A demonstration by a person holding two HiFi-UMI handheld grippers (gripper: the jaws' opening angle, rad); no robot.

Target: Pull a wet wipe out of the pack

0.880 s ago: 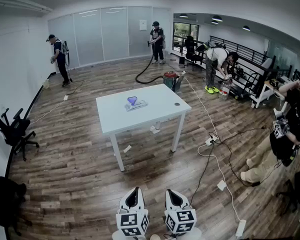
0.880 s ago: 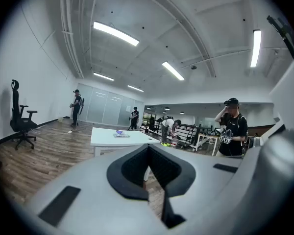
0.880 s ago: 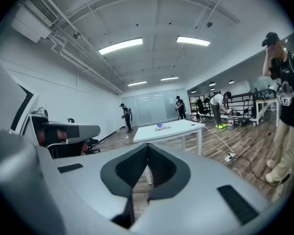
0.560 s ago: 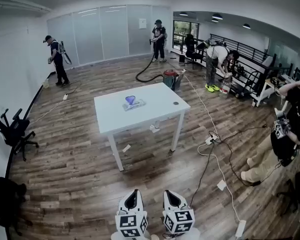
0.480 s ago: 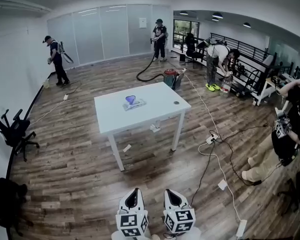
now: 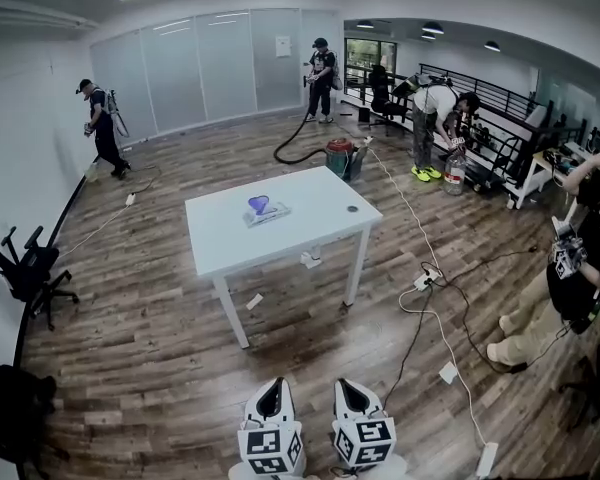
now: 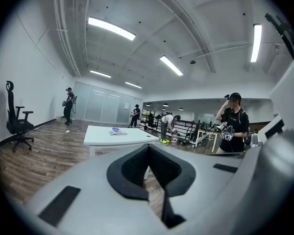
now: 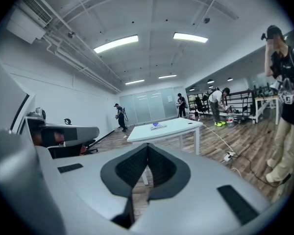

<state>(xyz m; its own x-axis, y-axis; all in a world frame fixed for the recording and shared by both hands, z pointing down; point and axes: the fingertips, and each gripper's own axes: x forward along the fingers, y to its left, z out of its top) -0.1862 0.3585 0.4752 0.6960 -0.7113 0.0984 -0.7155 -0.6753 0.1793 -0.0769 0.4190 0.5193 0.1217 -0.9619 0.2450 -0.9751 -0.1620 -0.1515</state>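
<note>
The wet wipe pack lies flat on the far left part of the white table, with a purple wipe standing up out of its top. It also shows small and far off in the left gripper view and the right gripper view. My left gripper and right gripper sit side by side at the bottom of the head view, well short of the table, pointing toward it. Both are shut with nothing between the pads, and the jaws meet in each gripper's own view.
Wood floor lies between me and the table. Cables and a power strip run along the floor on the right. A person stands at the right, an office chair at the left. Paper scraps lie under the table. Other people work at the back.
The person at the far left has walked further left. The head view has shifted slightly. Both grippers stay shut, low in the view.
</note>
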